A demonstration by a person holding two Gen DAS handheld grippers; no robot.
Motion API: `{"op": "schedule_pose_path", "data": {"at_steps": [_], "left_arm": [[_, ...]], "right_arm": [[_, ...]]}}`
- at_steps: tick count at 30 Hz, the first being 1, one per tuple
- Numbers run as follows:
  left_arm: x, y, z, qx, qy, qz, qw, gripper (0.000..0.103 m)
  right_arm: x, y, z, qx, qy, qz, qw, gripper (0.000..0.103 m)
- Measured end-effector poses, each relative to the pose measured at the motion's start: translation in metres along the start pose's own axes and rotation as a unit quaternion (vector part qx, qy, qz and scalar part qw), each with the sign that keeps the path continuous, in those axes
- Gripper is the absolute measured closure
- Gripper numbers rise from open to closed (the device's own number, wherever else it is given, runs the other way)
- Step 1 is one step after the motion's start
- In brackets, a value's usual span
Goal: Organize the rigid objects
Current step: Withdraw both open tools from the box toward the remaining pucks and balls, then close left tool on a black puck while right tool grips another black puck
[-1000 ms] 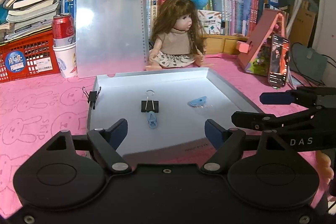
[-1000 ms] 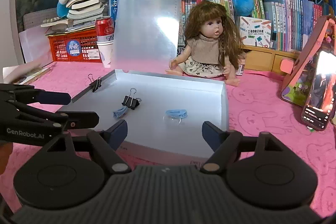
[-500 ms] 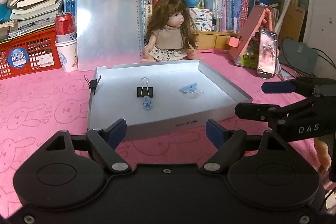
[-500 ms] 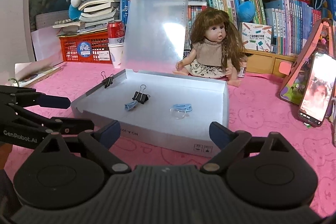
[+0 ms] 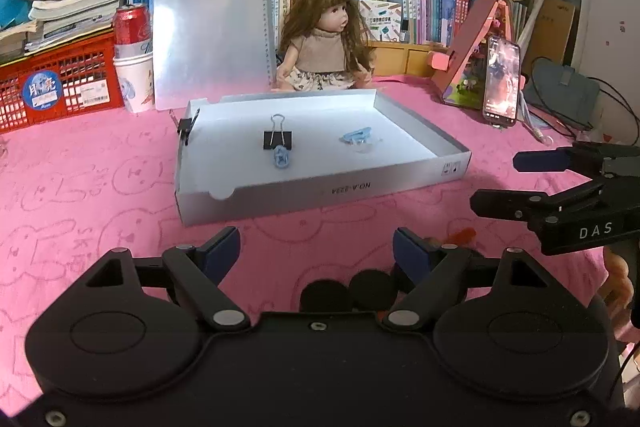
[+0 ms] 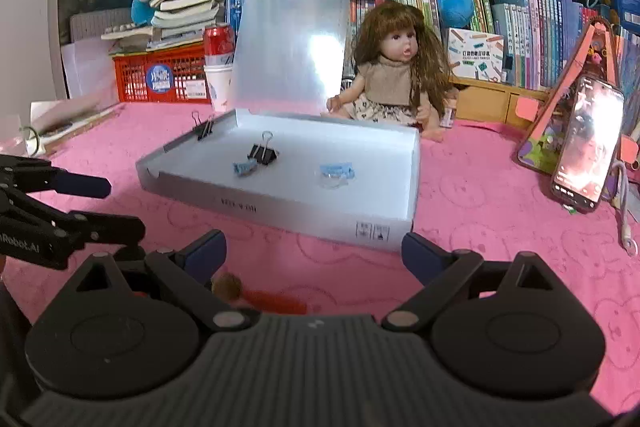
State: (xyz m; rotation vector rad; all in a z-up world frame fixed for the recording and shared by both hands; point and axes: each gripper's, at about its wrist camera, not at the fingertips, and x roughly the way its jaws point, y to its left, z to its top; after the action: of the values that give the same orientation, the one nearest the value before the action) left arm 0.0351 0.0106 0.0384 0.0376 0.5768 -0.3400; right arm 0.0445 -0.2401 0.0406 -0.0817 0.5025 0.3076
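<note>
Ahead of both grippers, on the pink cloth [image 5: 80, 187], sits the shallow grey tray [image 5: 320, 193] with its clear lid [image 5: 208, 35] standing up behind it. Left to right from the left gripper [image 5: 316, 247]: one black binder clip [image 5: 185, 127] is pinched on the tray's left wall, a second binder clip [image 5: 277, 138] lies on the tray floor touching a small blue clip [image 5: 281, 159], and further right lies another blue clip [image 5: 356, 135] with a clear piece beside it.

The left gripper's jaws stand apart with nothing between them. The right gripper [image 6: 314, 251] has just been opening its jaws — they too are spread and empty.

Close under the tools, near the table edge, lie dark round discs [image 5: 344, 293] by the left gripper's right finger and a red-orange thing [image 6: 276, 301] with a brownish end, partly hidden by the right gripper's body. I judge these are next to go in the tray.

The risk — the two tools hang near each other, so reaching for the same patch could knock their fingers together. The flat discs may slide on the cloth instead of lifting, or be nudged off the near edge.
</note>
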Motion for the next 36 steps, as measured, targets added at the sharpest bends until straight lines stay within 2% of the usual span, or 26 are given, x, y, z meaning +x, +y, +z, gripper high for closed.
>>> {"op": "schedule_pose_path", "data": {"at_steps": [15,26,36], "left_arm": [[-0.009,-0.002,-0.022,0.003,0.023,-0.005,0.9997,0.023],[-0.009,-0.003,-0.026,0.001,0.033,-0.015,0.9993,0.042],[-0.003,-0.002,-0.028,-0.008,0.043,-0.015,0.9989,0.053]], "right_arm": [[-0.003,0.007,-0.022,-0.029,0.026,-0.01,0.999,0.006],[-0.006,0.011,-0.03,-0.046,0.035,0.002,0.998,0.012],[-0.008,0.006,-0.035,-0.05,0.051,-0.002,0.997,0.028]]}}
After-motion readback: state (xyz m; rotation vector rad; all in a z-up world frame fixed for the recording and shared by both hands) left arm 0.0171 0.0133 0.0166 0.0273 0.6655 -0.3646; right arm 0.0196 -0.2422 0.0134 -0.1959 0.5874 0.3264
